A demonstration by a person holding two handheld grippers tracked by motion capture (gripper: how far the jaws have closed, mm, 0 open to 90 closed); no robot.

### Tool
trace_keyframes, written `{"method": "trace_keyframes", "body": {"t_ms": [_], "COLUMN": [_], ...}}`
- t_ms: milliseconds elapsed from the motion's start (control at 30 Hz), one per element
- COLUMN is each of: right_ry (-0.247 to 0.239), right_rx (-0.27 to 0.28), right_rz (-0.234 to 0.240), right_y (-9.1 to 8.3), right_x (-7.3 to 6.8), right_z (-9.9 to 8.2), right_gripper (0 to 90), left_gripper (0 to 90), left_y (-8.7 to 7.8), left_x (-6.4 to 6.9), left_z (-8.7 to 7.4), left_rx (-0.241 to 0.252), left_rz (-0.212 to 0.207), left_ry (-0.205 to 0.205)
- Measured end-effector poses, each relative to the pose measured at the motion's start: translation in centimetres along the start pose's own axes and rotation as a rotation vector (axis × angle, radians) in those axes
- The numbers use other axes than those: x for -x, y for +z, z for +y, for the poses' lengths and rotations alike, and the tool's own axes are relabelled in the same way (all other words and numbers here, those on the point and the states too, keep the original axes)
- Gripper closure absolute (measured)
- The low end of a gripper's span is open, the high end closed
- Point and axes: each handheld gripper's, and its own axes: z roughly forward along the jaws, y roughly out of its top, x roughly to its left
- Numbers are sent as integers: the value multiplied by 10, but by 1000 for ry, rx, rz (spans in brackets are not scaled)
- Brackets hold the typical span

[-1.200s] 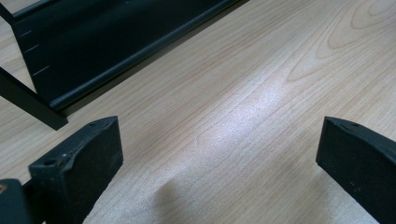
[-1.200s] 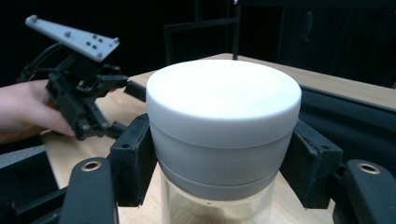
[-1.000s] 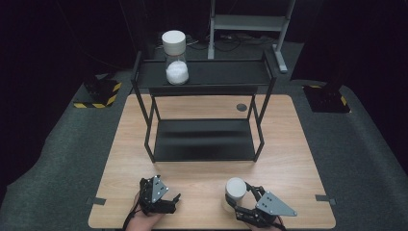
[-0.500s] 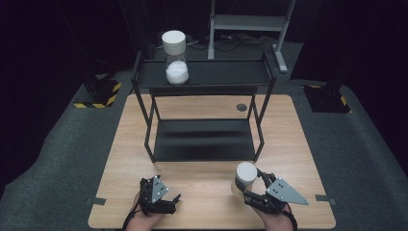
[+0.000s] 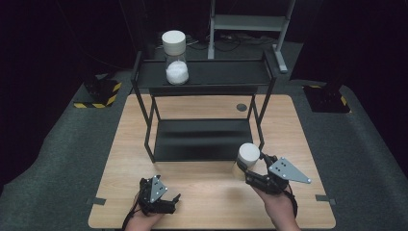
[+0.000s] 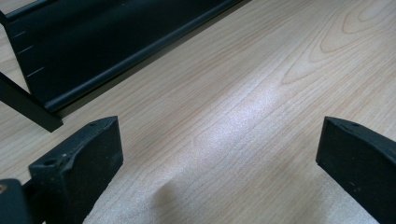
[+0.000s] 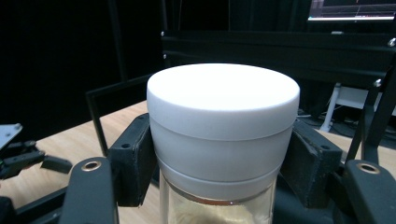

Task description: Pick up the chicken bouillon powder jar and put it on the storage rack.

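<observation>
Gripping a white-lidded glass jar (image 5: 247, 159) just under its lid, the right gripper (image 5: 250, 168) has its jaws clamped on it, in front of the right front leg of the black two-tier metal rack (image 5: 202, 77); whether the jar touches the wood I cannot tell. Left of it, at the near edge of the light wooden table (image 5: 211, 192), the left gripper (image 5: 168, 202) sits low with its jaws wide apart over bare wood grain. Beyond them the rack stands at the middle of the table, its lower shelf (image 5: 202, 139) dark. On its upper shelf, towards the left, stands a second white-lidded jar (image 5: 175, 60) with white filling. Around the table lies grey carpet (image 5: 62, 144), and behind the rack the room is dark, with a yellow-and-black striped base (image 5: 98, 94) and a grey metal stand (image 5: 248, 24).
</observation>
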Motion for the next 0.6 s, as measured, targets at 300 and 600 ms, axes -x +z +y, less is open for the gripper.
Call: {"method": "trace_keyframes", "body": {"t_ms": [300, 600], "right_ry": [4, -5], "right_rx": [15, 37], "right_rz": [-15, -29], "right_y": [10, 18], "right_x": [7, 12], "right_z": [20, 40], "right_gripper": [335, 335], "left_gripper": [10, 10], "left_y": [0, 0], "left_x": [0, 0], "left_z": [0, -1], "left_rx": [1, 3], "left_rz": [0, 0], "left_ry": [3, 4]}}
